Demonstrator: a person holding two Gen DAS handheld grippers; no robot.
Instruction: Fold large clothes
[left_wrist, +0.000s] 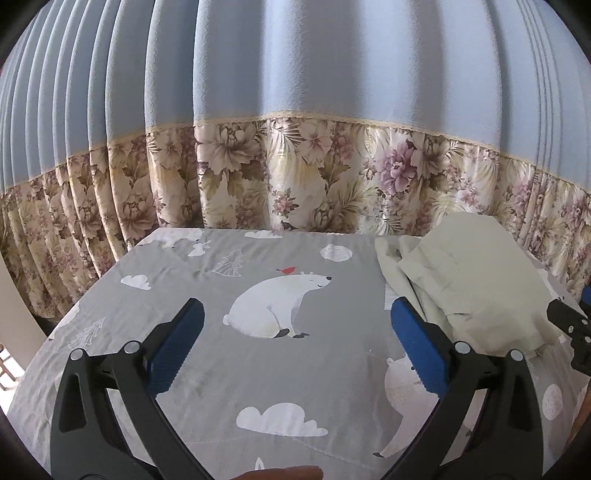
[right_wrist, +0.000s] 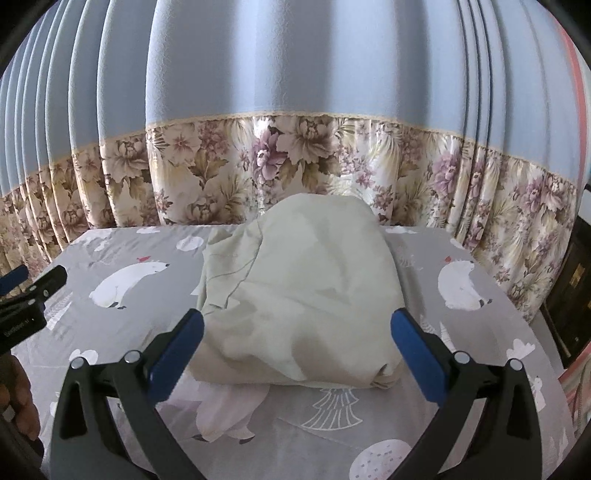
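Observation:
A pale cream garment (right_wrist: 299, 291) lies folded in a thick bundle on the table covered by a grey polar-bear cloth (right_wrist: 480, 332). My right gripper (right_wrist: 297, 332) is open, its blue pads (right_wrist: 177, 350) on either side of the bundle's near edge, holding nothing. In the left wrist view the garment (left_wrist: 469, 280) lies at the right, past the right blue pad (left_wrist: 417, 339). My left gripper (left_wrist: 295, 332) is open and empty over the bare cloth to the left of the garment.
A blue curtain with a floral lower band (left_wrist: 295, 177) hangs right behind the table's far edge. The right gripper's tip (left_wrist: 569, 325) shows at the right of the left wrist view; the left gripper's tip (right_wrist: 33, 291) at the left of the right wrist view. Dark furniture (right_wrist: 569, 288) stands at the right.

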